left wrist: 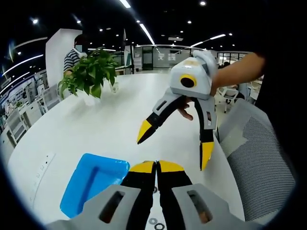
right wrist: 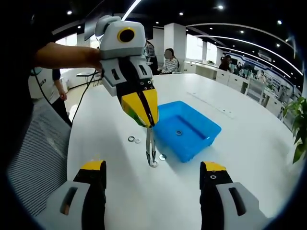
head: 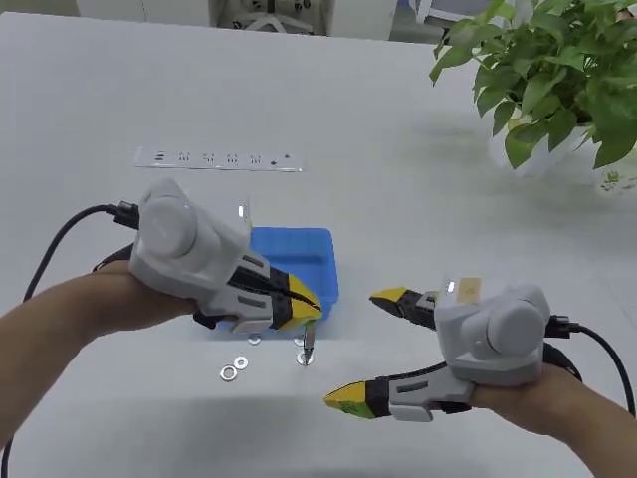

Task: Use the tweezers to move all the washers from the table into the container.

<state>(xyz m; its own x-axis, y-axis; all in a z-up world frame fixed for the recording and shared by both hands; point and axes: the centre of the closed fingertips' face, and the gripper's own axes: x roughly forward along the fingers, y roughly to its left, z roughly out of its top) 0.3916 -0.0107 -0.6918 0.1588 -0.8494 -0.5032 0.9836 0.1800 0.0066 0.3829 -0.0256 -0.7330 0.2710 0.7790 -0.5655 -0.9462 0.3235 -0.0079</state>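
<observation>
While the right gripper [head: 360, 349] hangs nearest, fingers wide, the left gripper [head: 307, 307], fingers closed on the tweezers [head: 308, 344], sets their tips at a washer [head: 304, 358] on the table [head: 448, 229]. 2 more washers [head: 229, 373] lie beside it. Pick-up seems in hand; next, a steady lift into the blue container [head: 299, 261] just beyond.

Left gripper [head: 309, 307]: jaws pressed together on the tweezers [head: 308, 344], tips angled downward. Right gripper [head: 354, 347]: jaws spread wide, facing the left.

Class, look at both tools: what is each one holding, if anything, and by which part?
The left tool grips the tweezers by their upper end, tips pointing down. The right tool is open and holds nothing.
</observation>
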